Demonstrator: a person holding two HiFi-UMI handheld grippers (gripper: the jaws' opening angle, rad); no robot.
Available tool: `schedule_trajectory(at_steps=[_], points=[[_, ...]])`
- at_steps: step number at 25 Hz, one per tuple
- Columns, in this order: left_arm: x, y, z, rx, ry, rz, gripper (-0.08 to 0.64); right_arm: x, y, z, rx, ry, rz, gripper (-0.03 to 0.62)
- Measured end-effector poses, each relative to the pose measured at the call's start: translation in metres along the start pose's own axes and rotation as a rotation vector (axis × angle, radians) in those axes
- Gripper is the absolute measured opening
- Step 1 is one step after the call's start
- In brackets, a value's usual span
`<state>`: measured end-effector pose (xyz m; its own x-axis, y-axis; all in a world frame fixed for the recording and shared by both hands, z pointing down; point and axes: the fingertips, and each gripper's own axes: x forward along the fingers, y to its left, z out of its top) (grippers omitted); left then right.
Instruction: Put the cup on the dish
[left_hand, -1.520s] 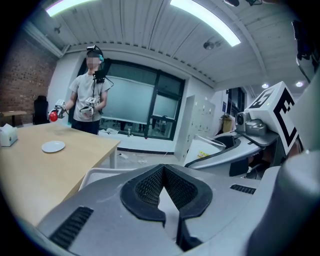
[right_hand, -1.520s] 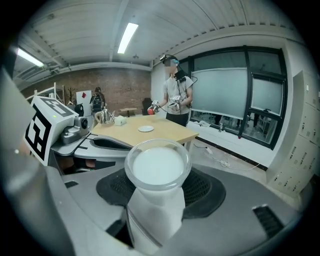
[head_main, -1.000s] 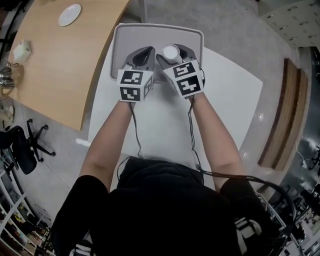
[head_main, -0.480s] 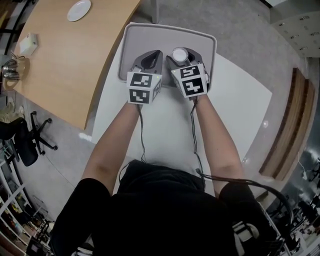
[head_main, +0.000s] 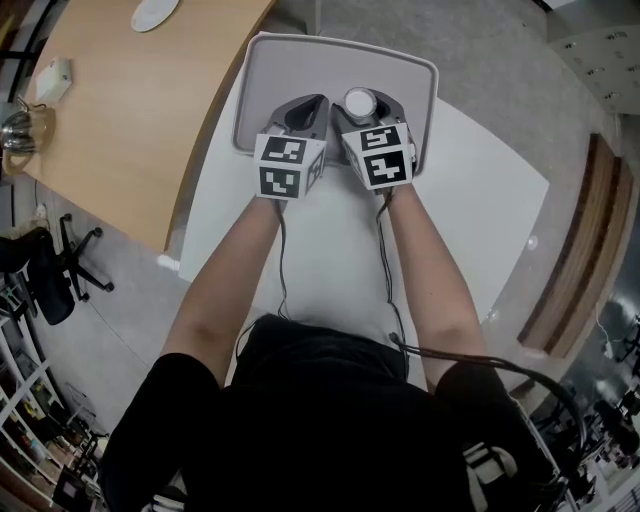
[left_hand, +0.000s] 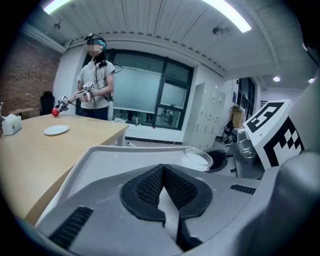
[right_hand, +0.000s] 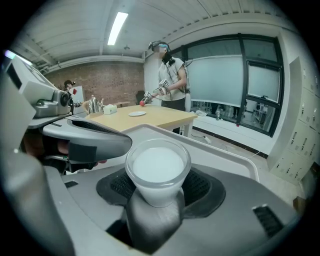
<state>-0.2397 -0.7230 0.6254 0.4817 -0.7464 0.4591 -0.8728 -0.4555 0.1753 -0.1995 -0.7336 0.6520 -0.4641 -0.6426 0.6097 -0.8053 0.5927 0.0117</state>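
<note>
A small translucent white cup (head_main: 360, 101) sits between the fingers of my right gripper (head_main: 358, 112), which is shut on it above the grey tray (head_main: 330, 45). In the right gripper view the cup (right_hand: 157, 170) stands upright in the right gripper (right_hand: 157, 189). My left gripper (head_main: 308, 106) hovers just left of it over the tray, shut with nothing inside; the tips of the left gripper (left_hand: 163, 167) touch. The cup (left_hand: 196, 159) shows to its right. The white dish (head_main: 155, 12) lies far away on the wooden table (head_main: 120, 120), also visible as the dish (left_hand: 56, 130) (right_hand: 136, 114).
The tray rests at the far end of a white table (head_main: 470, 200). On the wooden table are a tissue box (head_main: 52, 75) and a metal kettle (head_main: 18, 128). An office chair (head_main: 45, 280) stands at the left. Another person (left_hand: 95, 82) with grippers stands beyond the wooden table.
The head view has shifted, so the tray and the hands sit a little further right. Both grippers stay side by side over the tray, and the right one still grips the cup.
</note>
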Motion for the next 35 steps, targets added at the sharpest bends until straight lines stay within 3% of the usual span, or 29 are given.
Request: schedule_trajectory(at_steps=[13,21,27,28,31,35], points=[[-0.022,-0.005,0.011,0.006,-0.025,0.010,0.008,-0.015,0.008,0.011,0.035,-0.057,0.015,0.255],[-0.056,-0.016,0.039,0.037,-0.078,0.032,0.008,-0.064,0.006,0.054,-0.004,-0.146,-0.010,0.255],[-0.089,-0.042,0.084,0.087,-0.159,0.037,0.008,-0.129,0.002,0.099,-0.006,-0.277,-0.064,0.250],[-0.096,-0.049,0.091,0.096,-0.172,0.037,0.008,-0.142,0.003,0.105,-0.009,-0.302,-0.074,0.241],[-0.121,-0.072,0.106,0.117,-0.209,0.038,0.008,-0.181,0.007,0.116,-0.017,-0.363,-0.122,0.103],[-0.154,-0.102,0.116,0.138,-0.239,0.049,0.008,-0.226,0.020,0.118,-0.023,-0.397,-0.140,0.031]])
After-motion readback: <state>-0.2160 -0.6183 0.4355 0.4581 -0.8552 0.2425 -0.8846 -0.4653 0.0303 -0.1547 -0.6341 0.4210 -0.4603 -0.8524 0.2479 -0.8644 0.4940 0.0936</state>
